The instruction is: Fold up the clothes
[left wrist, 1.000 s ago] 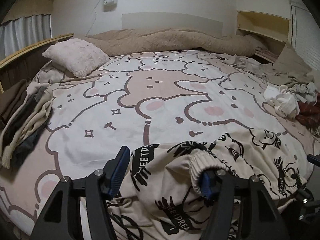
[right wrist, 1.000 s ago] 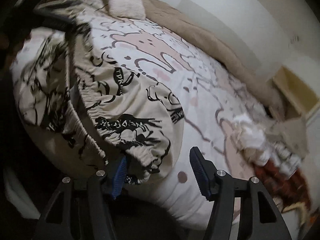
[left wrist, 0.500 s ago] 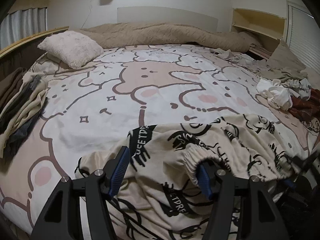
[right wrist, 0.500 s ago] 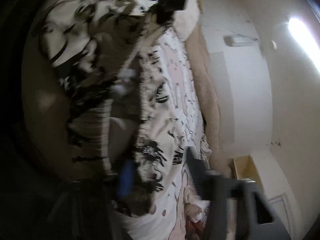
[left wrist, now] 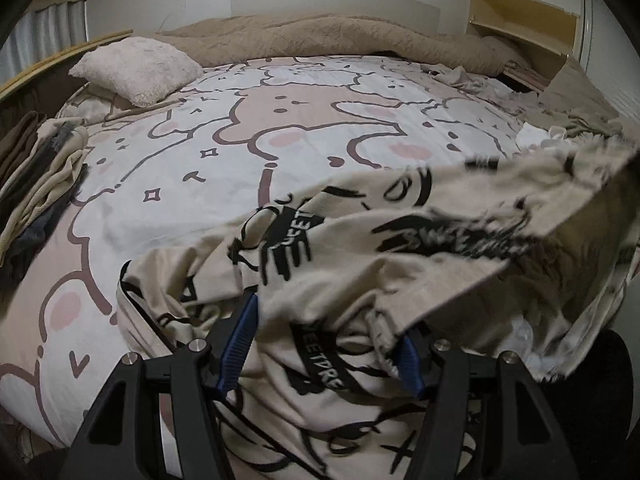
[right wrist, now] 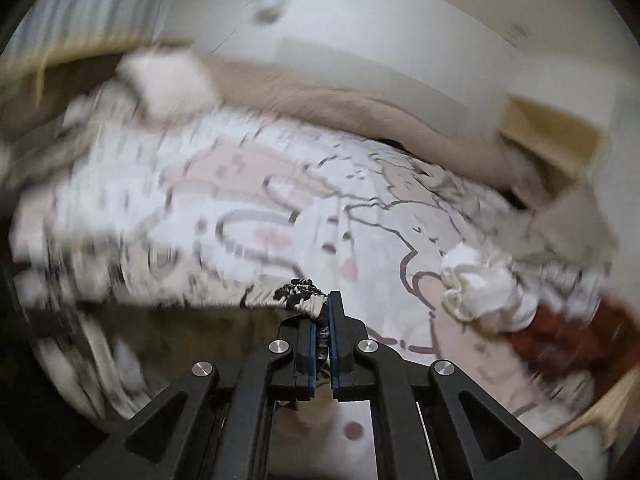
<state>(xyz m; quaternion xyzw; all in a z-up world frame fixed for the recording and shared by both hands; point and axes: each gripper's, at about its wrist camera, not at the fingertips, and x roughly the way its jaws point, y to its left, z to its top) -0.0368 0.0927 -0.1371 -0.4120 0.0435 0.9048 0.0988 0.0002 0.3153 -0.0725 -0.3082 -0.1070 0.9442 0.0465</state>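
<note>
Cream printed trousers (left wrist: pixel 360 240): pinched tight at the waistband in right gripper (right wrist: pixel 323 332), left gripper (left wrist: pixel 324 332) wide apart, empty; best lifted high, shaken flat.

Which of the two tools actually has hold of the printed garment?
The right tool: its jaws are pinched shut on the printed garment's gathered edge. The left tool stands wide open, with cloth merely draped between its fingers.

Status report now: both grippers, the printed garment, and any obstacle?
Right gripper shut on printed garment, edge lifted. Left gripper open, garment between its fingers. Unfolded clothes pile lies at right.
</note>
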